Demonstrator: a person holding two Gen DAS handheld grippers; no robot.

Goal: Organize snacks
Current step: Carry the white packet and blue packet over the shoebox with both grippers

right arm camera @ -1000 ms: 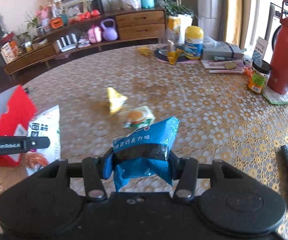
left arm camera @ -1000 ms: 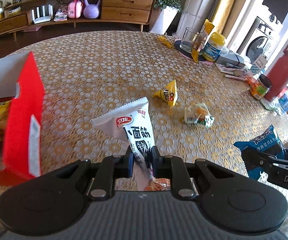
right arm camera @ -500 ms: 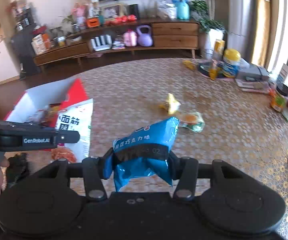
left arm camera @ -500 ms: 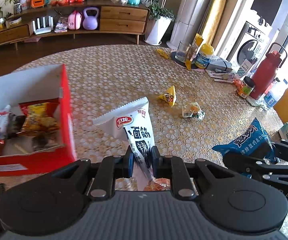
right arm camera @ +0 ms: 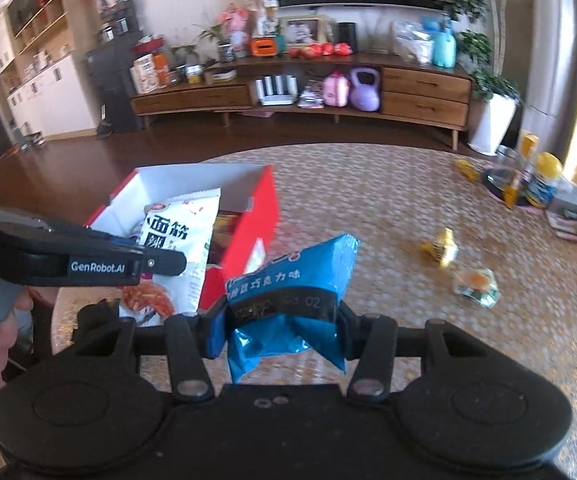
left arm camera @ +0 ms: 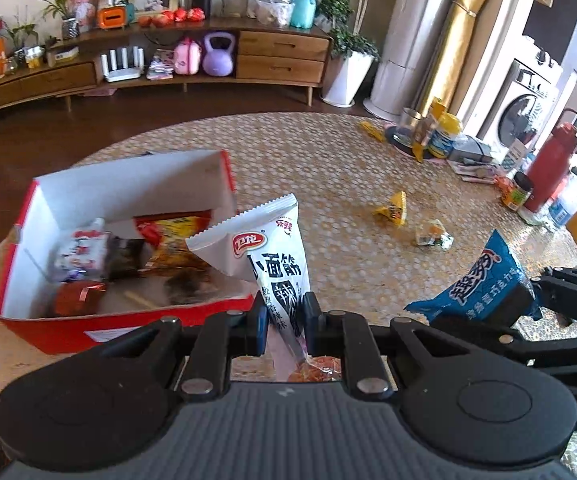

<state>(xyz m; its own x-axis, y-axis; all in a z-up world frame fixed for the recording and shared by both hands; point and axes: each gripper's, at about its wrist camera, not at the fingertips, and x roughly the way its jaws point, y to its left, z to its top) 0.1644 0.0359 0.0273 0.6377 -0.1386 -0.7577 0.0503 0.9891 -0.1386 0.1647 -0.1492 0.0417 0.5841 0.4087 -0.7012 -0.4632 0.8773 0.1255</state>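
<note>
My left gripper [left arm camera: 283, 322] is shut on a white snack packet with black Chinese lettering [left arm camera: 266, 254] and holds it in the air, just right of the near wall of the red box [left arm camera: 64, 330]. The packet also shows in the right wrist view [right arm camera: 178, 240]. The red box, white inside, holds several snack packets [left arm camera: 128, 256]. My right gripper [right arm camera: 278, 330] is shut on a blue snack bag [right arm camera: 294, 280], held above the table to the right of the box [right arm camera: 254, 216]. A yellow triangular snack [left arm camera: 392, 210] and a clear-wrapped snack [left arm camera: 434, 236] lie on the table.
The round table has a gold patterned cloth [left arm camera: 308, 160]. At its far right stand a red thermos [left arm camera: 554, 164], a small jar [left arm camera: 518, 192], a yellow-lidded tub [left arm camera: 442, 136], a glass [left arm camera: 408, 124] and papers. A low wooden cabinet [left arm camera: 208, 64] lines the far wall.
Both grippers have risen and swung left with their packets. The red box has come into fuller view, its inside now visible, and sits closer to the white packet.
</note>
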